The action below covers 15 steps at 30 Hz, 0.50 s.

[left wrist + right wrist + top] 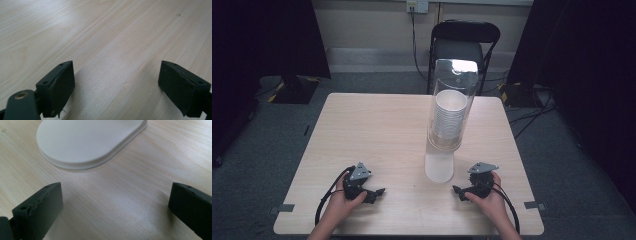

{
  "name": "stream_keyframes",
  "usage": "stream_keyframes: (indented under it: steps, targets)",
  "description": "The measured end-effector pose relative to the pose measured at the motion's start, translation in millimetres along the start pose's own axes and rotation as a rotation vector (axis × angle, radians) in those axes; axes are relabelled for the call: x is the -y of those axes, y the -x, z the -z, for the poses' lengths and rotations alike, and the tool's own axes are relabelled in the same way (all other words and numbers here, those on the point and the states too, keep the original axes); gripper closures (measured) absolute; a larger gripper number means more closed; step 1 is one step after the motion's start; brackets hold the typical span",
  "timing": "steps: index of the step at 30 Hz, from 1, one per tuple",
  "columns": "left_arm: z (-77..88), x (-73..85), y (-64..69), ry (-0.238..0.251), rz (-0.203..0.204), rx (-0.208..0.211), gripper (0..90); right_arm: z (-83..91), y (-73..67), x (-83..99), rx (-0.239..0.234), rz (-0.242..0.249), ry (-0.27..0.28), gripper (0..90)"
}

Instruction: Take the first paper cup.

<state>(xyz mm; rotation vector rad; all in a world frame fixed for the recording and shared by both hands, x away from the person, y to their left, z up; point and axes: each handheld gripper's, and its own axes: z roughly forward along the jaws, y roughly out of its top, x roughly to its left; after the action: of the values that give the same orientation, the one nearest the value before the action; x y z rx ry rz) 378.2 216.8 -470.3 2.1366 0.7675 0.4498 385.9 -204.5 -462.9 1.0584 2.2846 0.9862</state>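
A tall clear tube (452, 100) holding a stack of white paper cups (450, 116) stands on a white base (439, 167) near the table's middle right. My left gripper (374, 194) rests on the table at the front left, held by a hand, jaws wide apart with bare wood between them (116, 82). At the front right my right gripper (459, 191) also lies on the table, open, with nothing between its jaws (116, 207). The rounded white base (87, 142) lies just ahead of it in the right gripper view.
The light wooden table (377, 130) has wide bare room left of the dispenser. Behind the table stands a black folding chair (464, 42). Cables (532, 107) run over the grey floor at the right, and dark curtains hang on both sides.
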Motion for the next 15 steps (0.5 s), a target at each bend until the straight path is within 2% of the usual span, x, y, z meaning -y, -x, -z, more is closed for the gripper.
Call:
stream_keyframes:
  steps: [8,9,10,12,13,14,15]
  targets:
    - [-0.5,-0.4,-0.1,-0.006,-0.014,0.005,10.5,-0.9,-2.9,-1.3,0.016,-0.009,0.005,1.7]
    - [-0.8,-0.5,0.0,-0.005,-0.017,0.007,9.9,0.4,-5.3,-2.1,-0.007,-0.002,0.033,15.3]
    - [-1.0,-0.5,0.1,-0.005,-0.016,0.008,9.8,0.7,-5.9,-2.7,-0.011,0.004,0.046,19.1]
    - [-1.0,-0.5,0.1,-0.005,-0.016,0.008,9.8,1.2,-7.2,-4.2,-0.012,-0.004,0.051,16.3]
    - [-1.0,-0.5,0.1,-0.006,-0.016,0.008,9.8,4.0,-9.3,-8.2,-0.038,-0.006,0.095,16.9]
    - [-1.0,-0.5,0.1,-0.006,-0.016,0.008,9.8,4.0,-9.3,-8.2,-0.038,-0.006,0.095,16.9]
    - [-1.0,-0.5,0.1,-0.006,-0.016,0.009,9.8,8.7,-11.2,-14.3,-0.056,0.008,0.132,14.9]
